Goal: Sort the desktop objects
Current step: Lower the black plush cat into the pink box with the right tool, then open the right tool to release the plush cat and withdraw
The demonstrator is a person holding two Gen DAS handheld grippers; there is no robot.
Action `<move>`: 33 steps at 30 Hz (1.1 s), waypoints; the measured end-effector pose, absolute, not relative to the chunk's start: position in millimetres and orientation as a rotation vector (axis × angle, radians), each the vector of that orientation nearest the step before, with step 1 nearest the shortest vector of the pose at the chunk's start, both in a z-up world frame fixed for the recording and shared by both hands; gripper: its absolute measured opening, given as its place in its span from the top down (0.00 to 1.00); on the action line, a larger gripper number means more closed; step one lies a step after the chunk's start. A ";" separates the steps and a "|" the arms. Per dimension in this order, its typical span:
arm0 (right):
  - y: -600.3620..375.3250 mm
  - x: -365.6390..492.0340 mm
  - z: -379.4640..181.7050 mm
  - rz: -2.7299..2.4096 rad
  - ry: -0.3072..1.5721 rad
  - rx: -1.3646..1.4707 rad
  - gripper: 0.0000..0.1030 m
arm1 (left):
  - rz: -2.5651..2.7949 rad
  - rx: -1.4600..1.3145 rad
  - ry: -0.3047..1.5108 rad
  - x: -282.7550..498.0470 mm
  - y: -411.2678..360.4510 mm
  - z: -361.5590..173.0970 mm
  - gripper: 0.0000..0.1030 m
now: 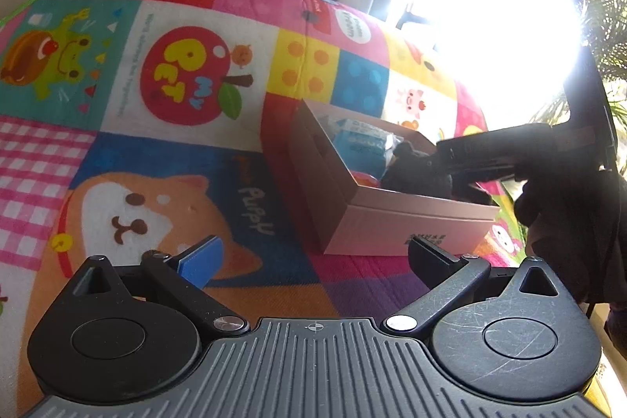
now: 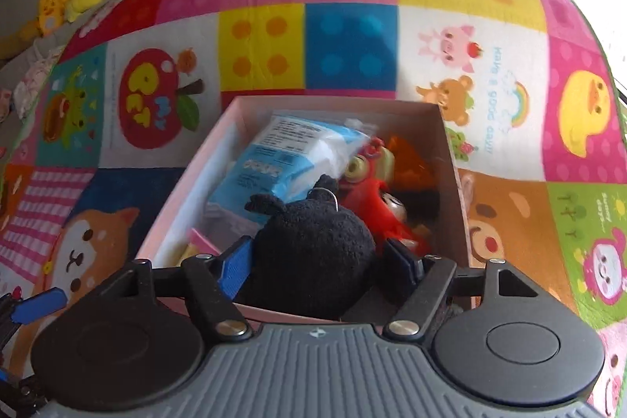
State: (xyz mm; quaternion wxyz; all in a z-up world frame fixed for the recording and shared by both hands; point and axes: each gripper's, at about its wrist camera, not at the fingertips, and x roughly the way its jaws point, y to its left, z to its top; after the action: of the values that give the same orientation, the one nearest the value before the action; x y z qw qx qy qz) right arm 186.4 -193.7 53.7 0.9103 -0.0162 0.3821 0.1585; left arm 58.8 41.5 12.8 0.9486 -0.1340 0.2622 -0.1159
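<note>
Bright cartoon patchwork blanket [image 2: 352,38] covers everything, with a pink box [image 2: 188,183] sitting on it. Right gripper [image 2: 319,259] is over the box, fingers [image 2: 235,267] either side of a black plush toy [image 2: 313,245] that's inside with a blue packet [image 2: 274,163] and red toy [image 2: 376,183]; can't tell whether they're actually squeezing it. Left gripper [image 1: 313,257] hovers nearby, fingers spread, nothing between them.

One pink box [image 2: 446,143], one black plush [image 2: 313,245], one blue packet [image 2: 274,163], one red toy [image 2: 376,183] (others hidden).
</note>
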 end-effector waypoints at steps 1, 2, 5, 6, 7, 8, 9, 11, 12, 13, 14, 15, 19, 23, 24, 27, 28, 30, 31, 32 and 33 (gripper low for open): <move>-189.3 185.1 56.5 0.344 0.752 -0.041 0.32 | -0.236 -0.273 0.536 59.1 41.5 12.3 0.00; -185.9 185.7 60.2 0.377 0.725 -0.047 0.33 | -0.236 -0.272 0.538 59.3 41.3 11.9 0.00; -177.5 199.0 62.4 0.454 0.706 -0.055 0.35 | -0.235 -0.268 0.539 59.4 40.8 11.9 0.00; -176.9 207.0 59.6 0.456 0.729 -0.044 0.35 | -0.234 -0.265 0.540 59.7 40.5 12.5 0.00; -178.0 215.3 55.6 0.450 0.764 -0.026 0.35 | -0.233 -0.259 0.542 59.6 40.1 13.2 0.00; -182.3 223.6 51.5 0.431 0.792 -0.002 0.37 | -0.232 -0.250 0.543 59.4 39.5 13.9 0.00; -188.4 224.3 52.5 0.430 0.789 0.023 0.38 | -0.230 -0.239 0.544 59.5 38.7 14.6 0.00; -206.2 218.3 65.0 0.409 0.762 0.084 0.35 | -0.225 -0.212 0.544 60.5 36.5 16.3 0.00; -218.0 210.6 74.1 0.407 0.726 0.114 0.31 | -0.225 -0.201 0.545 61.8 35.2 17.0 0.00; -228.5 202.7 83.3 0.396 0.686 0.132 0.30 | -0.227 -0.189 0.546 63.5 33.0 17.8 0.00; -237.6 194.8 91.9 0.380 0.651 0.136 0.30 | -0.229 -0.178 0.546 65.4 30.7 18.8 0.00; -244.2 187.9 98.7 0.366 0.627 0.128 0.31 | -0.232 -0.168 0.545 67.1 27.9 20.2 0.00; -257.9 167.7 105.3 0.358 0.635 0.079 0.70 | -0.258 -0.141 0.535 71.6 14.2 26.1 0.00; -257.5 162.5 84.8 0.420 0.733 0.134 0.75 | -0.297 -0.109 0.528 75.8 0.2 29.6 0.00; -256.4 162.3 80.6 0.403 0.737 0.136 0.75 | -0.307 -0.093 0.523 77.8 -3.2 29.8 0.00; -263.5 165.5 78.2 0.326 0.672 0.189 0.62 | -0.320 -0.057 0.524 87.2 -10.7 27.5 0.00; -268.3 169.7 78.0 0.284 0.650 0.210 0.42 | -0.321 -0.054 0.531 92.9 -12.5 25.6 0.00; -277.6 181.7 74.0 0.236 0.623 0.247 0.24 | -0.323 -0.071 0.556 105.8 -13.9 21.3 0.00; -280.4 188.4 70.2 0.228 0.635 0.261 0.18 | -0.332 -0.091 0.570 111.1 -13.8 19.3 0.00; -283.5 197.0 63.7 0.233 0.672 0.287 0.15 | -0.347 -0.118 0.583 115.5 -13.3 17.8 0.00; -285.1 202.6 56.9 0.256 0.709 0.322 0.11 | -0.364 -0.144 0.594 118.4 -12.9 16.7 0.00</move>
State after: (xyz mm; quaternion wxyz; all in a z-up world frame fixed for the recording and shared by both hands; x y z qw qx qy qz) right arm 202.6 -285.1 56.9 0.9172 0.1568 0.3444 0.1247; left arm 118.4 -12.9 16.7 0.9374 -0.0706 0.2905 -0.1784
